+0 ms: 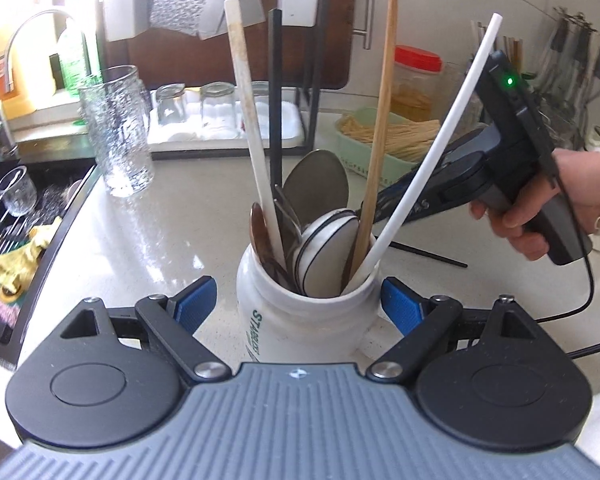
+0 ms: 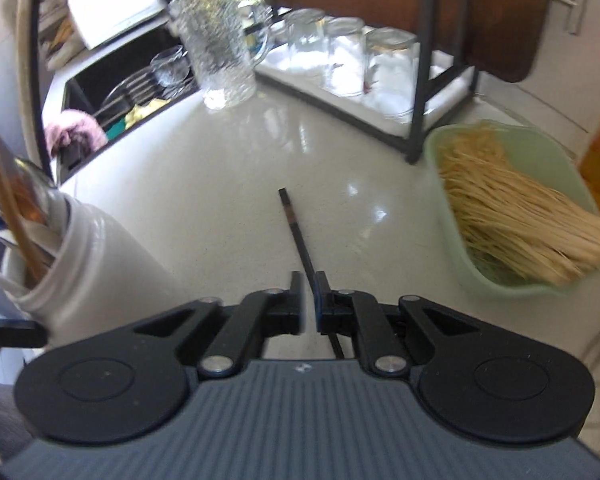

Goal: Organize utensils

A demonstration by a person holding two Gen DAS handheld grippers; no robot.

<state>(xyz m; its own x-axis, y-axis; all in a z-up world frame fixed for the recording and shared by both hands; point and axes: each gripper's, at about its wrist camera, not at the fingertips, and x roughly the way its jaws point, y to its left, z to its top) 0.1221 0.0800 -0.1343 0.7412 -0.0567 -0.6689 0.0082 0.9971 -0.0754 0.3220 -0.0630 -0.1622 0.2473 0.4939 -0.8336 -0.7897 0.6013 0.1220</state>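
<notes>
A white ceramic jar [image 1: 300, 320] holds several utensils: white chopsticks [image 1: 432, 148], a wooden chopstick [image 1: 380, 132], a black chopstick [image 1: 275, 92] and spoons [image 1: 320, 188]. My left gripper [image 1: 298, 300] is open, its blue pads on either side of the jar's neck without touching. The jar also shows at the left of the right wrist view [image 2: 92, 256]. My right gripper [image 2: 310, 292] is shut on a black chopstick [image 2: 294, 224] that points forward over the counter. In the left wrist view, the right gripper's body [image 1: 500, 184] sits right of the jar.
A textured glass pitcher [image 1: 116, 132] stands on the counter [image 2: 220, 168] near the sink [image 1: 24, 208]. Upturned glasses [image 2: 364, 60] sit on a rack tray. A green tub of noodles [image 2: 512, 208] is to the right. A red-lidded jar [image 1: 416, 76] stands behind.
</notes>
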